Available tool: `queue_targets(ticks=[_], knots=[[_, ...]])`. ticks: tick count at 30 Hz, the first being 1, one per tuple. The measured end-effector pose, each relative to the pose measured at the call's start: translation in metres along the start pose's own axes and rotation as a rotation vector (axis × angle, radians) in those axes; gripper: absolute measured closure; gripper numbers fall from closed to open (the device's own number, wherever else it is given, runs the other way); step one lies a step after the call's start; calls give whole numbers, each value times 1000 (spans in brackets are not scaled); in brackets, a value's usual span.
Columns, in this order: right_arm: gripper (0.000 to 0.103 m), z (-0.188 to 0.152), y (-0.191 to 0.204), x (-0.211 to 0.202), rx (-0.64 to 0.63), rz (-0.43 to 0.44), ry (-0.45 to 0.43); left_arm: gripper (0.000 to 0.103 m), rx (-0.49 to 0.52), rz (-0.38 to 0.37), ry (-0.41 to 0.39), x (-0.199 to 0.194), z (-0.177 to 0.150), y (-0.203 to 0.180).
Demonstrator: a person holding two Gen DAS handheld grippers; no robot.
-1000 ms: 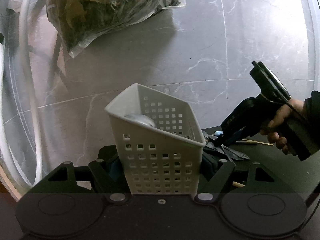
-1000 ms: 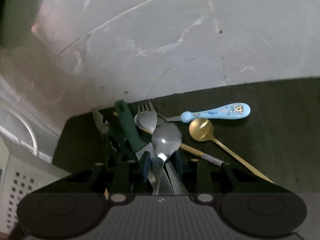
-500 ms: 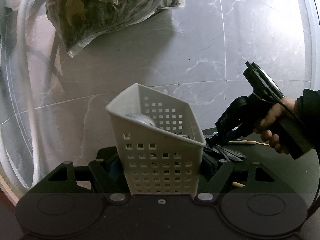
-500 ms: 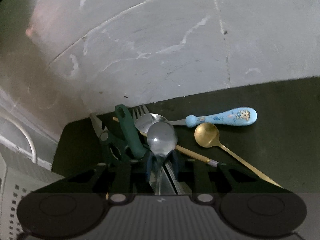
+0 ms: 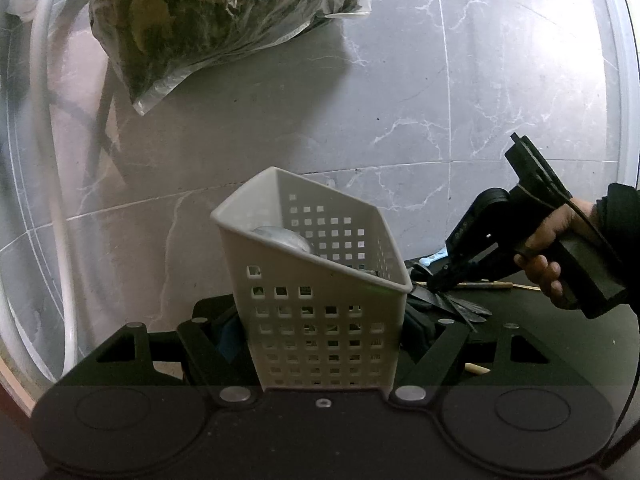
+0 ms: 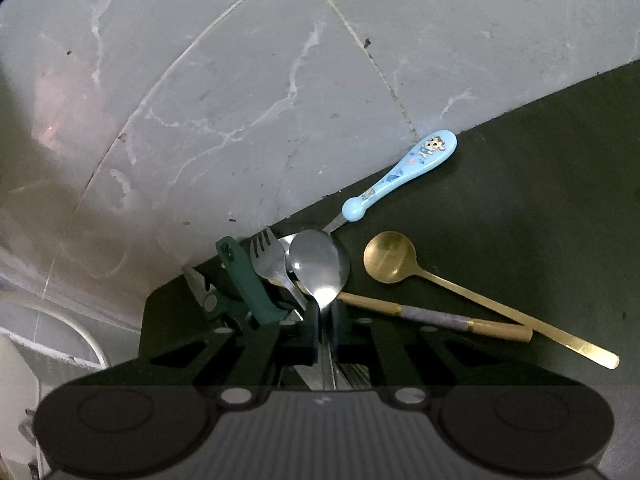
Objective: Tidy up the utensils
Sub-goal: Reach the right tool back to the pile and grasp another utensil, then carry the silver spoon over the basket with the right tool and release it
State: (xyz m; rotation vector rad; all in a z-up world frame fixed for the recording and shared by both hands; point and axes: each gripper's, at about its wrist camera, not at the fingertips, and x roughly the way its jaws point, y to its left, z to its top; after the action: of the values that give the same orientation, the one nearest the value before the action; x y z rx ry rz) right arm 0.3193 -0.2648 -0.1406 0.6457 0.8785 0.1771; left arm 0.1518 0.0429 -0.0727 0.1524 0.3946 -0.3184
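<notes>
My left gripper [image 5: 320, 320] is shut on a white perforated basket [image 5: 316, 248], tilted, with a metal spoon bowl [image 5: 280, 236] showing inside. My right gripper [image 6: 326, 316] points down at the utensil pile, its jaws closing tight on the neck of a silver spoon [image 6: 320, 268]; the pads press it. Beside that spoon lie a fork [image 6: 268, 260] and a green-handled tool [image 6: 246, 280]. A gold spoon [image 6: 390, 258], a blue child's utensil [image 6: 404, 176] and a wood-and-purple stick [image 6: 432, 316] rest on the dark mat [image 6: 520, 200]. From the left wrist view, the right gripper [image 5: 438, 280] reaches in right of the basket.
A crumpled plastic bag [image 5: 224, 20] of dark contents lies at the back on the grey marble tiles [image 5: 400, 100]. A white hose [image 5: 52, 200] runs down the left side. A person's hand [image 5: 548, 264] grips the right tool's handle.
The right gripper's jaws went from apart around the silver spoon's neck to shut on it, and the gripper rolled, so its view now tilts. The left gripper and basket have not moved.
</notes>
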Motion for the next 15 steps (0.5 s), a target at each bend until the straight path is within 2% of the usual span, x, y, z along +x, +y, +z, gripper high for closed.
queue_targets(ticks=[3,7,15], knots=[[98,-2,4,1,1,-10,-14,25,0,1,1,0,0,0],[99,-6,-5,-4,29,17,-34,25,0,0,-1,0,0,0],[102,-23,-18,-40,56,152,-166,25,5,-11,-7,0,-2,2]])
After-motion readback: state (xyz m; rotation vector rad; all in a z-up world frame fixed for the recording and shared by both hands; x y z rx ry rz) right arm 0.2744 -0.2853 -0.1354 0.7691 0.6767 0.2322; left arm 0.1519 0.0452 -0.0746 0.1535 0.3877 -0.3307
